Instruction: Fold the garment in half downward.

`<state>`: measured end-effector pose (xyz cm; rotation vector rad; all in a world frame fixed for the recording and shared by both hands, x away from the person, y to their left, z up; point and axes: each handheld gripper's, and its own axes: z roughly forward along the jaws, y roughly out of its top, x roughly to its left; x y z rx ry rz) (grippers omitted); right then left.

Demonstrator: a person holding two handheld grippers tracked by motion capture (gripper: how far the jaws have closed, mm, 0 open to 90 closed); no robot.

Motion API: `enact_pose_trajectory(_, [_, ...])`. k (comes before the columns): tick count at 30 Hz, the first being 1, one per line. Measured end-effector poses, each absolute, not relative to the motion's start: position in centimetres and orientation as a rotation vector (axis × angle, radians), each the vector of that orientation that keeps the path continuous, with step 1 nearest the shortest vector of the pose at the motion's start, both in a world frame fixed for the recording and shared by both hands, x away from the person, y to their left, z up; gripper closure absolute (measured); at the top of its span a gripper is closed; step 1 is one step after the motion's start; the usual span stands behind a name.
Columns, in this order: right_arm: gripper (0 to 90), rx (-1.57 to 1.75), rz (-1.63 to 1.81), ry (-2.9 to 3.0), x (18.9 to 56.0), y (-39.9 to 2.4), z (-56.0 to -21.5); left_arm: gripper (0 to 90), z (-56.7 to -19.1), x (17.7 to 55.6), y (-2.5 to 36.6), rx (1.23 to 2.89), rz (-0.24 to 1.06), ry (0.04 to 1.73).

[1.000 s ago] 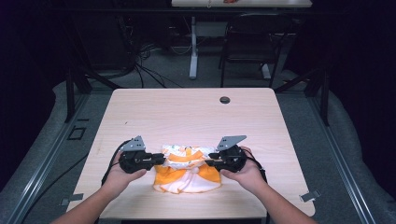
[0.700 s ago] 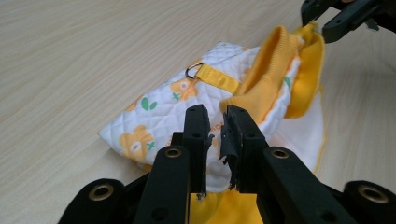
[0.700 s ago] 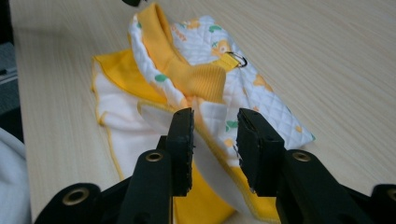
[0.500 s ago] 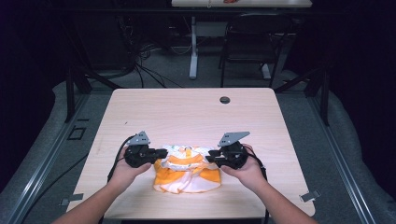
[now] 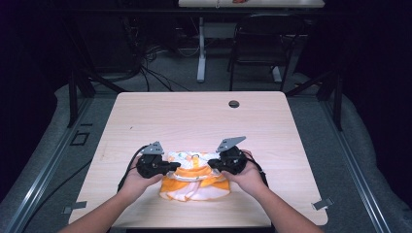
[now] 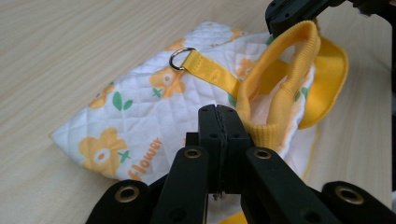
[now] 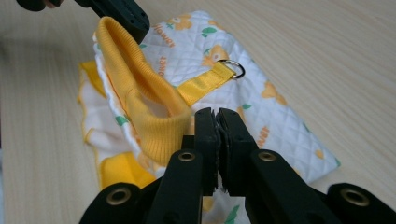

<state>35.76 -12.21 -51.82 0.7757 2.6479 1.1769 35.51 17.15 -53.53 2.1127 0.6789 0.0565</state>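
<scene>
At the lower centre of the high view, a person's two hands hold a small quilted pet vest over the near part of a pale wooden table. At left, the left claw is pinched fully closed on the vest's yellow ribbed collar. At the middle, the white fabric carries orange flowers, and a yellow strap ends in a metal ring. At right, the right claw is likewise clamped tight on the collar's opposite side, stretching the opening between them.
</scene>
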Motion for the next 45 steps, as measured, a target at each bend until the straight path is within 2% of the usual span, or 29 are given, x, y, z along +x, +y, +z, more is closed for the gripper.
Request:
enact_pose_trajectory(13, [86.0, 0.707, 1.142, 2.747, 33.5, -11.9, -53.6, 89.7, -55.5, 33.4, 17.0, 2.155, 0.004, 0.649])
enact_pose_trajectory(27, [86.1, 0.700, 1.114, 2.774, 31.6, -12.7, -55.4, 89.2, -56.5, 31.9, 17.7, 2.163, 0.015, 0.638])
enact_pose_trajectory(45, [86.7, 0.729, 1.093, 2.778, 31.4, -13.0, -56.8, 89.4, -57.6, 31.7, 17.8, 2.168, 0.021, 0.651])
